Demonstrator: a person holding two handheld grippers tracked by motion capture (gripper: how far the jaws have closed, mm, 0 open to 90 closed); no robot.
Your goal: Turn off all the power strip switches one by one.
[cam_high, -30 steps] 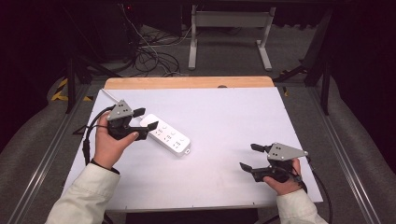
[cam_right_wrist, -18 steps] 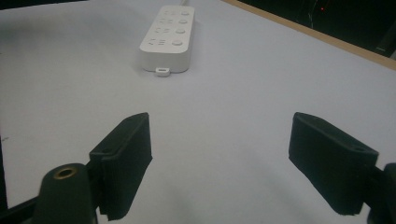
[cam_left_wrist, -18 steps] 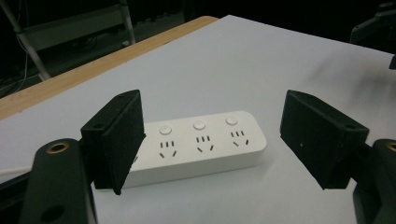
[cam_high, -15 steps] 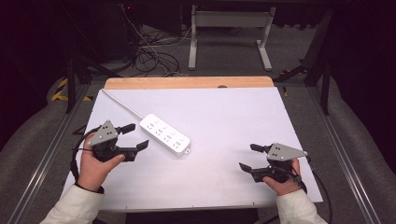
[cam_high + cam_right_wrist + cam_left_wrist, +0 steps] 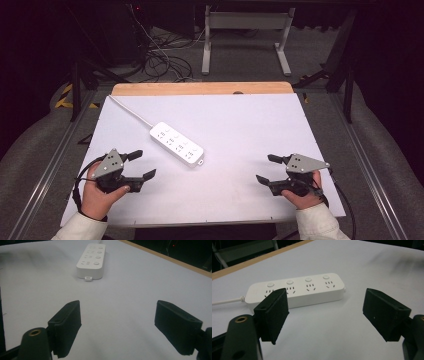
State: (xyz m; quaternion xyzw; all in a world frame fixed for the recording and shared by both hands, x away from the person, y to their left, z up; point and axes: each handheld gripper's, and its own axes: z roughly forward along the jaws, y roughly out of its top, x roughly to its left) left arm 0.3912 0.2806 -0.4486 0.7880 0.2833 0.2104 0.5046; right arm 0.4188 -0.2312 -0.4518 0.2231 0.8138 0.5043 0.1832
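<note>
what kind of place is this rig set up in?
Probably a lab or recording workbench, not a home: a white table with a wooden far edge, holding one power strip; tangled cables and metal stand legs on the grey floor behind, dark surroundings.

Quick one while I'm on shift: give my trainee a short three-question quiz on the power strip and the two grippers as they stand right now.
1. True or false: the left gripper is clamped on the power strip.
2. How many round buttons sit on top of the power strip in the left gripper view?
3. Multiple choice: the strip's white cable runs toward A) the table's far left corner, B) the right gripper, C) the near edge of the table.

Key
1. False: its jaws stand open, nothing between them, and the strip lies apart on the table.
2. Four.
3. A.
</note>
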